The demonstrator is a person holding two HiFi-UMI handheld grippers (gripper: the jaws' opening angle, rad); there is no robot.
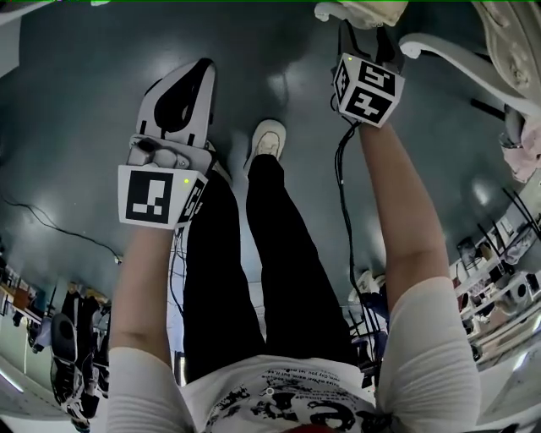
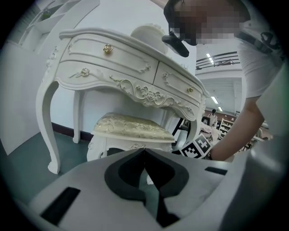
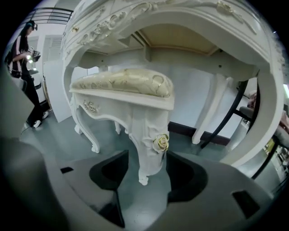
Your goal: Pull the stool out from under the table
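One front leg of stool standing between parted jaws of right hand-held gripper, lower centre of frame; not clamping yet. Left hand-held gripper pinched together, carrying nothing. Stool sitting tucked under worktop. Step: taking hold. Next move likely calling for closing on leg, pulling straight back.

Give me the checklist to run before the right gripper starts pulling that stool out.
1. The stool leg between the right gripper's jaws: ok.
2. The right gripper shut on that leg: not ok, jaws apart.
3. The left gripper free: ok, jaws together on nothing.
4. The stool under the table: ok, not pulled out yet.
5. The floor before the stool bare: ok.
6. The stool's far side free to slide: cannot tell.
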